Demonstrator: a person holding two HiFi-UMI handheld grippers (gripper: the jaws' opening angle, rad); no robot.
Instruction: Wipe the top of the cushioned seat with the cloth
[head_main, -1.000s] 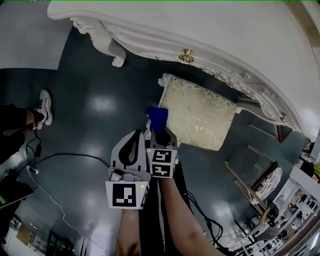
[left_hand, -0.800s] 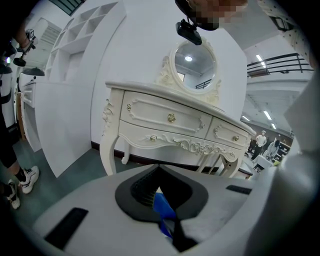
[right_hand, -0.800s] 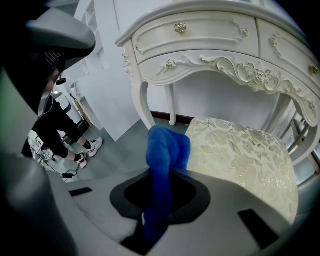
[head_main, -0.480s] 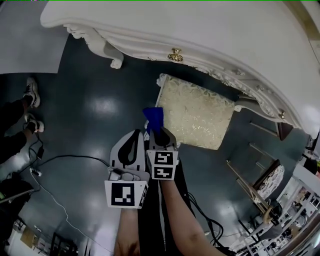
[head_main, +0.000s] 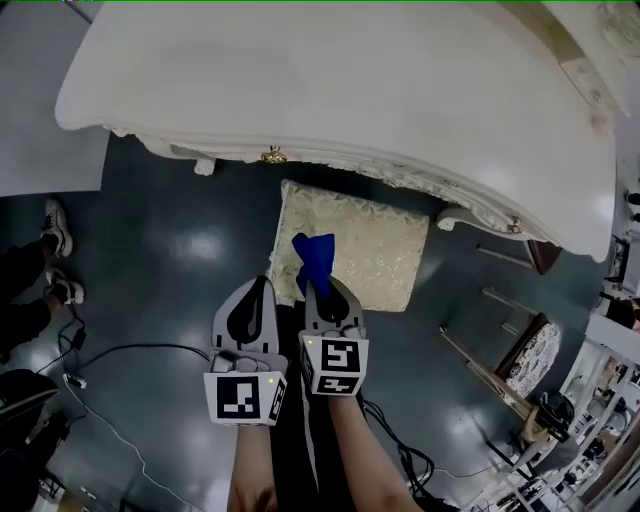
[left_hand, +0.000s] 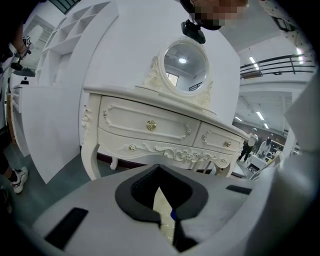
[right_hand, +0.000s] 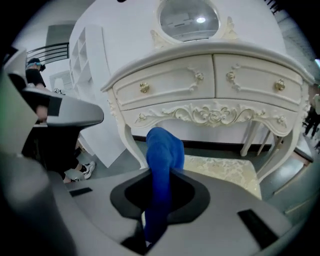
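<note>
Clamped the crumpled blue cloth (head_main: 313, 258) (right_hand: 162, 165) in the right gripper (head_main: 318, 290) (right_hand: 159, 200) over the near edge of the cream patterned cushioned seat (head_main: 375, 245) (right_hand: 227, 170). Held the left gripper (head_main: 252, 300) (left_hand: 162, 200) short of that edge, jaws together, empty. Judged the seat top forward and down from the cloth.

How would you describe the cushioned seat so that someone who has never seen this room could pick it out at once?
Start at the white carved dressing table; the cushioned seat stands on the dark floor right in front of it. It is the only square, cream, patterned pad there, and the blue cloth in the right gripper is held near its front edge.
</note>
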